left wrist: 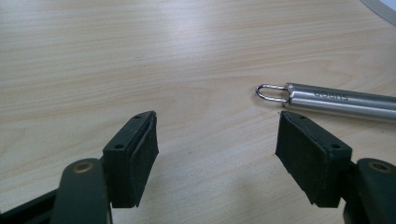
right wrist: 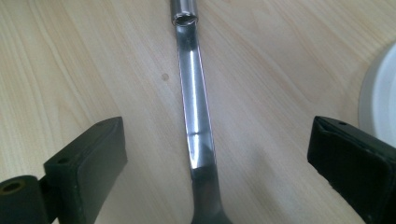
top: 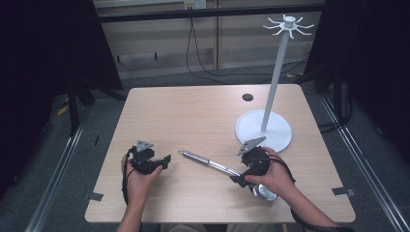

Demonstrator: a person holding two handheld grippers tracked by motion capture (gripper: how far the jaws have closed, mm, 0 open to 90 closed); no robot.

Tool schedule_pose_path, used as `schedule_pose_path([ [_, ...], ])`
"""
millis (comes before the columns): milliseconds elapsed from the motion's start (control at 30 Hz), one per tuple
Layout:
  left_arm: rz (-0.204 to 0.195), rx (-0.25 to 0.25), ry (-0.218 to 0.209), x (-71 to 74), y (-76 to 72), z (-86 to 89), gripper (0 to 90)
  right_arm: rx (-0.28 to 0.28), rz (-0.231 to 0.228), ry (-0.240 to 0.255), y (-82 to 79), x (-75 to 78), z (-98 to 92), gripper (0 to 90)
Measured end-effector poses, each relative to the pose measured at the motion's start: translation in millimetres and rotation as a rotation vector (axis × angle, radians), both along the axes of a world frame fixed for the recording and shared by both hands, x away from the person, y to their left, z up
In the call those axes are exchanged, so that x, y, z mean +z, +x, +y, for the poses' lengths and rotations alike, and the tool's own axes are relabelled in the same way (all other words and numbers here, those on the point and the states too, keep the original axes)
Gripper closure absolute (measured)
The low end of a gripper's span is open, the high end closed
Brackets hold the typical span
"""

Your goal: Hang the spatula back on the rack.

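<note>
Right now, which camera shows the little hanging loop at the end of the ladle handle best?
The left gripper view: the hanging loop lies close and sharp on the table. The high view shows it as a tiny tip. The right gripper view shows the ladle's shaft instead.

silver ladle (top: 212, 163), white stand (top: 263, 129), pale wood table (top: 193, 111).
</note>
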State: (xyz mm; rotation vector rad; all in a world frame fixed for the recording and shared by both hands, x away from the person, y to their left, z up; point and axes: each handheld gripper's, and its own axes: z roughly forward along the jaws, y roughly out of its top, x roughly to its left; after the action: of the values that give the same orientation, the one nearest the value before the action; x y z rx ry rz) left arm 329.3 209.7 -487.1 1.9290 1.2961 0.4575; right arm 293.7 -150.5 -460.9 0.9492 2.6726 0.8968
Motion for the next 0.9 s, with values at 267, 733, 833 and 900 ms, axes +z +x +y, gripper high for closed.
schedule_pose_path([
  [267,0.001,0.015,-0.008,-0.4,-3.0,4.6,29.7,0.03,0.037,-0.042,9.4,-5.8,16.0,13.4],
  [733,0.009,0.015,-0.002,0.8,-5.3,10.1,30.2,0.047,0.135,-0.13,25.8,-14.9,46.8,40.9],
  [833,0.014,0.018,-0.014,0.7,-5.9,12.5,30.0,0.04,0.157,-0.158,27.5,-15.1,52.1,46.1],
  [900,0.015,0.02,-0.009,0.6,-6.1,13.7,29.6,0.057,0.143,-0.206,30.1,-14.6,56.5,50.0],
])
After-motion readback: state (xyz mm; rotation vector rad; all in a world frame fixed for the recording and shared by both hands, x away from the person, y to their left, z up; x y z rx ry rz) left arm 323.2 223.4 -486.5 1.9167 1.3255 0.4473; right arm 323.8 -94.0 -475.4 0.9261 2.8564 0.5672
